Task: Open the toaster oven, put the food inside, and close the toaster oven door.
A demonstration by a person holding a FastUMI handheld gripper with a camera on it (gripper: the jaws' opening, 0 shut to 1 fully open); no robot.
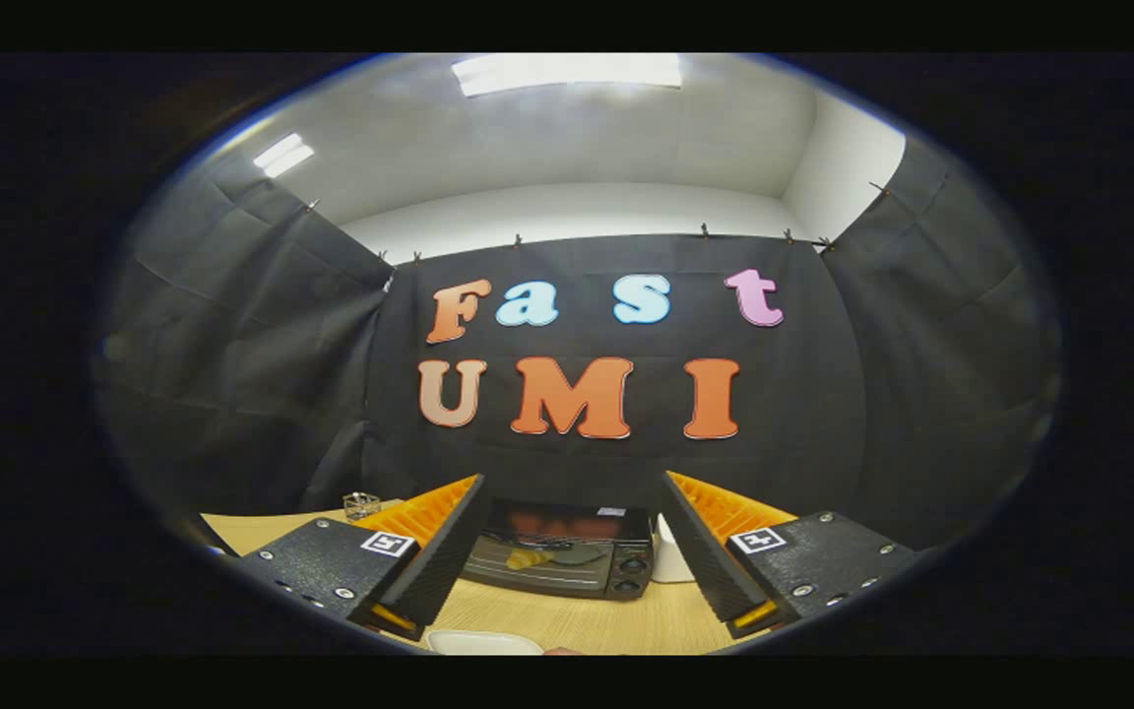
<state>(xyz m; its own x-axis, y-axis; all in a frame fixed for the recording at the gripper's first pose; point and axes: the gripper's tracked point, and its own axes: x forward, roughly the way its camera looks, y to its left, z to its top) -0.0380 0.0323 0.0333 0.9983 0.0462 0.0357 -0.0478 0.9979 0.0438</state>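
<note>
The toaster oven (559,549) sits on the table straight ahead of me, framed in the gap between my two fingers and well beyond their tips. Its glass door looks closed, and through the glass I can make out a golden, croissant-like piece of food (528,558) lying on a dark tray inside, toward the left of the chamber. Two round knobs (633,575) stand one above the other on the oven's right side. A white plate (484,643) lies on the table just below and between my fingertips; only its far rim is in sight, and I cannot tell whether anything is on it.

My gripper (567,512) is spread wide, the fingers well apart and holding nothing.

Just right of the oven, partly hidden behind my right finger, stands a white object (668,561) I cannot identify. Off to the left, beyond my left finger, a small wire basket (361,505) rests near the table's back edge.

The table (616,620) is light wood grain. Black cloth walls the booth on three sides, clipped along the top, with white walls and lit ceiling panels (567,72) above.
</note>
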